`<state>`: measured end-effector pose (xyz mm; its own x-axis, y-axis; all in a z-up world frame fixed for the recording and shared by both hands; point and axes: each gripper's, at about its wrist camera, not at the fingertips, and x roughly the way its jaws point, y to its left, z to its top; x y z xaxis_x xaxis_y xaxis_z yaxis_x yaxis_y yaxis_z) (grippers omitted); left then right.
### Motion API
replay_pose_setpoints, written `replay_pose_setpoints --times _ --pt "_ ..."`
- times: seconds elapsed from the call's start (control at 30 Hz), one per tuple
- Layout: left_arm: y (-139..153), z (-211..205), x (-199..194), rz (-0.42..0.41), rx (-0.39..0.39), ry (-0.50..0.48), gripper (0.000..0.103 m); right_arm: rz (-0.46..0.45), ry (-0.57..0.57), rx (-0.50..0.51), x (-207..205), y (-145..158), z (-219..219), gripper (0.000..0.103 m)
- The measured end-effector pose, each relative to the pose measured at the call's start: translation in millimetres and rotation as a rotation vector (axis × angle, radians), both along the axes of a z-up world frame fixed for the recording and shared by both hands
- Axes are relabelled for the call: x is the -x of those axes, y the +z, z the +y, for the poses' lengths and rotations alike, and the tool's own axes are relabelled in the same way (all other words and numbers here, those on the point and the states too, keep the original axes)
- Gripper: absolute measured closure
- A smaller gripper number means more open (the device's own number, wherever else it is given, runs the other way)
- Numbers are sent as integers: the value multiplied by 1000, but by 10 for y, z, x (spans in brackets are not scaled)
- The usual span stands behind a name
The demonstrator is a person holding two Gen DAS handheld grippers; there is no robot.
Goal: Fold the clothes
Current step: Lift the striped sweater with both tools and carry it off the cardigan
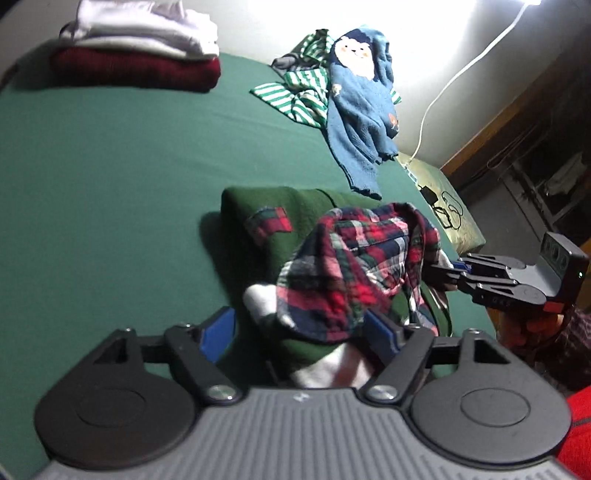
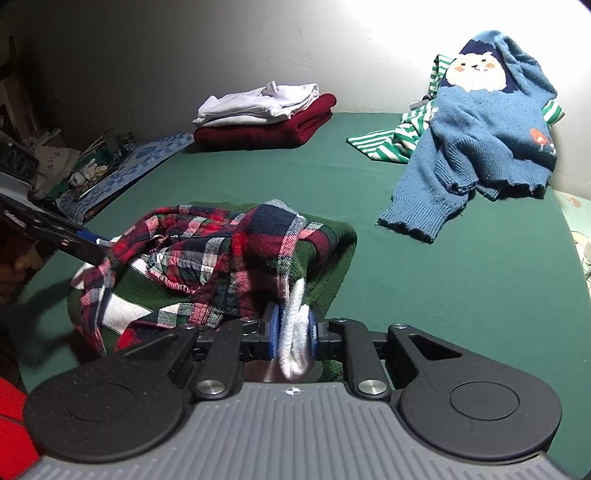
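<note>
Right gripper (image 2: 292,334) is clamped on a white fold of the plaid garment (image 2: 207,258). Left gripper (image 1: 301,326) stands spread wide, the garment bunched between its fingers on the green sheet (image 1: 110,166).

White cable (image 1: 448,79) hangs down lit wall (image 1: 258,29); black charger (image 1: 428,192) on pale bedding; clutter (image 2: 88,166) beside green bed.

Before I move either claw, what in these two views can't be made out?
- Left claw: the plaid garment drapes over the gap in the left wrist view, so contact is unclear.
- Right wrist view: the left claw is cut off by the frame's left edge.
- Right claw: shut on a white edge; the fabric beyond is hidden by plaid folds.
- Striped garment: mostly covered by the blue sweater.
</note>
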<state>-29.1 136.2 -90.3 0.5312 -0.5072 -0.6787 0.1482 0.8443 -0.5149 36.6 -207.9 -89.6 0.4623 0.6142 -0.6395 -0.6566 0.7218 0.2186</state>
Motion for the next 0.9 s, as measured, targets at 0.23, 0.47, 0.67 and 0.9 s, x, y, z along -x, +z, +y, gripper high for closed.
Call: replay_pose_setpoints --times 0.23,0.47,0.67,0.9 --pt "101 -234 51 -80 -73 26 61 49 54 -35 -64 60 2 58" --pt "455 -368 141 -239 -211 47 92 19 73 -77 49 161 -98 89" --pt "751 -423 40 -378 -257 85 95 -91 23 -152 -9 401 -131 90" --pt "436 -275 -511 -327 -310 154 95 -142 -39 -179 -415 261 73 90"
